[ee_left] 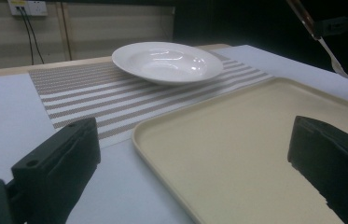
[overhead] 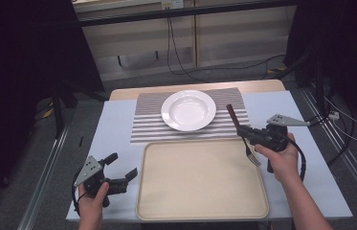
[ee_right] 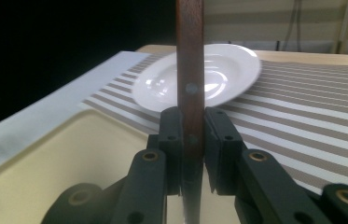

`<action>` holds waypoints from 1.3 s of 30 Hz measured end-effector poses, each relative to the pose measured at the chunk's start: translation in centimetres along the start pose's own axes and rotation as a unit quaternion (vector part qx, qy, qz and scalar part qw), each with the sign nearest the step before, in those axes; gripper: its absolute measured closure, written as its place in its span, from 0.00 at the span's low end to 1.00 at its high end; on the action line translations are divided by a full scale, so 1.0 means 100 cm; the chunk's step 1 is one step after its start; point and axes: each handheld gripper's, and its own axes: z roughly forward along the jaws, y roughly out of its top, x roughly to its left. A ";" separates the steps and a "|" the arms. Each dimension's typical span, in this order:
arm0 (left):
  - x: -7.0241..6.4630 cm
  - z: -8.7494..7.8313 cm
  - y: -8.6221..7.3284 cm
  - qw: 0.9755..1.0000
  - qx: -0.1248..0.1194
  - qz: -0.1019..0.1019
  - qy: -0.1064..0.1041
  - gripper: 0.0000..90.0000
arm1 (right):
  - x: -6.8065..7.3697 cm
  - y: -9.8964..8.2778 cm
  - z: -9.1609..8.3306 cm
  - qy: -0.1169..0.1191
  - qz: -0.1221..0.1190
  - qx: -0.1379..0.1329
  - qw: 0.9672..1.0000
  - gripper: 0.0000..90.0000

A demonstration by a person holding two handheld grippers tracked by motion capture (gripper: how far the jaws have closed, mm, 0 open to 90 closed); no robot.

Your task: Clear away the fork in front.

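A fork [overhead: 232,115] with a dark wooden handle and metal tines hangs tilted over the right rim of the beige tray [overhead: 200,182], tines down. My right gripper [overhead: 242,130] is shut on its handle; in the right gripper view the pads [ee_right: 171,135] press the wood [ee_right: 190,60] from both sides. A white deep plate [overhead: 188,110] sits on the striped placemat [overhead: 147,127] behind the tray. My left gripper [overhead: 123,165] is open and holds nothing at the tray's left edge. The left gripper view looks across the tray [ee_left: 237,135] to the plate [ee_left: 167,63] and the fork [ee_left: 335,58].
The table top [overhead: 114,129] is pale blue-white with a wooden strip at the back. Its edges drop off to a grey floor with cables. Dark stands rise at both sides.
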 end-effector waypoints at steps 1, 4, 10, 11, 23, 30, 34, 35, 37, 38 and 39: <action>0.000 0.000 0.000 1.000 -0.002 -0.002 0.000 0.03 | 0.000 0.000 0.000 0.000 0.000 0.000 1.000 0.87; 0.000 -0.001 0.003 1.000 -0.004 -0.002 0.002 0.03 | 0.011 -0.003 0.003 0.019 -0.005 -0.004 1.000 0.87; -0.002 -0.001 0.006 1.000 -0.003 -0.003 0.001 0.03 | 0.020 -0.010 0.004 0.038 0.014 -0.016 0.999 0.87; -0.003 0.000 0.007 1.000 -0.001 -0.005 0.002 0.03 | 0.022 -0.011 0.005 0.040 0.013 -0.017 0.999 0.87; -0.013 0.009 0.018 1.000 0.006 -0.016 0.000 0.03 | 0.040 -0.014 0.010 0.059 0.007 -0.032 0.998 0.87; -0.020 0.017 0.027 1.000 0.012 -0.013 -0.016 0.03 | 0.046 -0.017 0.017 0.062 0.001 -0.025 0.998 0.87; -0.025 0.023 0.032 0.999 0.018 -0.015 -0.024 0.03 | 0.053 -0.018 0.021 0.069 -0.007 -0.026 0.997 0.87; -0.027 0.028 0.035 0.999 0.017 -0.017 -0.028 0.03 | 0.054 -0.018 0.021 0.070 -0.010 -0.026 0.997 0.87; -0.029 0.033 0.039 0.999 0.019 -0.015 -0.031 0.03 | 0.056 -0.018 0.023 0.077 -0.007 -0.025 0.997 0.87; -0.029 0.033 0.039 0.999 0.019 -0.015 -0.031 0.03 | 0.056 -0.018 0.023 0.077 -0.007 -0.025 0.997 0.87; -0.031 0.036 0.041 0.999 0.019 -0.015 -0.033 0.03 | 0.057 -0.019 0.023 0.081 -0.002 -0.028 0.996 0.87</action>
